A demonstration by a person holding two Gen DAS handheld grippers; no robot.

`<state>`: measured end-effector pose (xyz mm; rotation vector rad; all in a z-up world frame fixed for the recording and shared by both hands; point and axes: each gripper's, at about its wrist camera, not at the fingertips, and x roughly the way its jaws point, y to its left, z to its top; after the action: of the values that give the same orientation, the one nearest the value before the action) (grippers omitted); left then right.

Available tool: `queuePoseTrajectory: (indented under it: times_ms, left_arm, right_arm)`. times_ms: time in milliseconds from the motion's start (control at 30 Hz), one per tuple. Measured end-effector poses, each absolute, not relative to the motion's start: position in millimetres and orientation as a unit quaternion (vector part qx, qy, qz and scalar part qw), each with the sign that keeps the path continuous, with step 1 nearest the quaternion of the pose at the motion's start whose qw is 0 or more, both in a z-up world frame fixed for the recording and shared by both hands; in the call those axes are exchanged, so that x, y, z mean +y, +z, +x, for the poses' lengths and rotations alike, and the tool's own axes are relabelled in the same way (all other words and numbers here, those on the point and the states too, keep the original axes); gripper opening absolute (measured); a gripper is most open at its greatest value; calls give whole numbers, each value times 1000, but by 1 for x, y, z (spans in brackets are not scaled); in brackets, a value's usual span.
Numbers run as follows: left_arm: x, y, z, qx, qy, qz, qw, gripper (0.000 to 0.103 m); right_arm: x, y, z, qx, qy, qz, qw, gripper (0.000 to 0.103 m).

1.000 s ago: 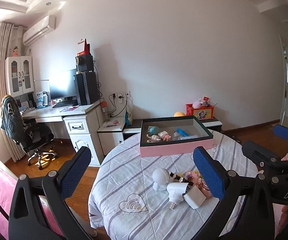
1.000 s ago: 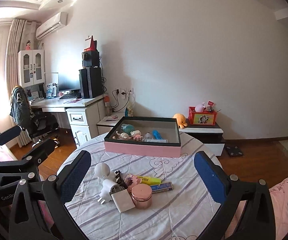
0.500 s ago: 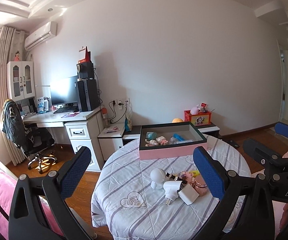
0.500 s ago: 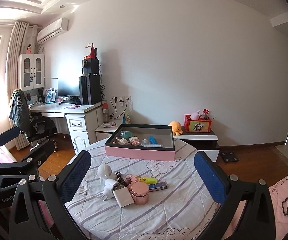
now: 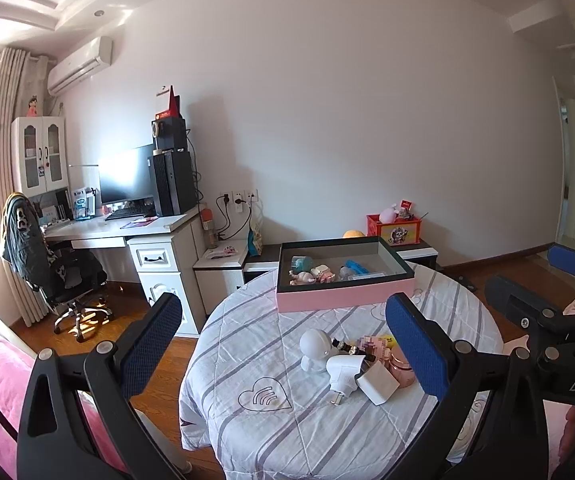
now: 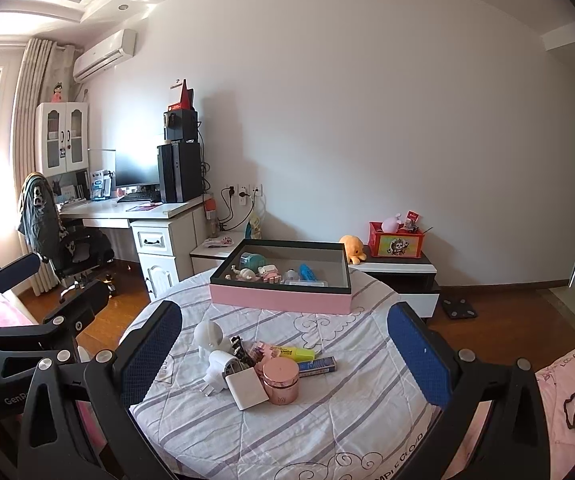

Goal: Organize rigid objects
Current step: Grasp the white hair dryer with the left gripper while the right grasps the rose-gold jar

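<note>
Approach step — left gripper (image 5: 283,344) and right gripper (image 6: 283,354) both wide open, empty; next, descend on round rose-gold tin (image 6: 281,376) for pink-sided tray (image 6: 279,302).

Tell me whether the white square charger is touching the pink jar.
Touching. The right wrist view shows the white charger leaning against the pink jar with no cloth visible between them.

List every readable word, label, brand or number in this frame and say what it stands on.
"DAS": cut off, on the right gripper body, left wrist view.
"GenR": cut off, on the left gripper body, right wrist view.
"CLOUD": on the tablecloth hem.
Yellow highlighter, blue box, red crate: print too small to read.
</note>
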<state>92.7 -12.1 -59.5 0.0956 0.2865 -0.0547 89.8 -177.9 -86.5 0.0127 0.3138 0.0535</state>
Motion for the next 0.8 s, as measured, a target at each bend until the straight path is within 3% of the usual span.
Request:
queuePoseTrajectory:
  times_ms: [500,800]
  left_arm:
    - [-18,-97,128,195,-43,51,979,103]
    - [-22,-146,158,254,-64,65,963,103]
  right_arm:
    - [-185,-121,121,205,22,12,978,103]
    - [-194,-165,153,264,15,14,964,103]
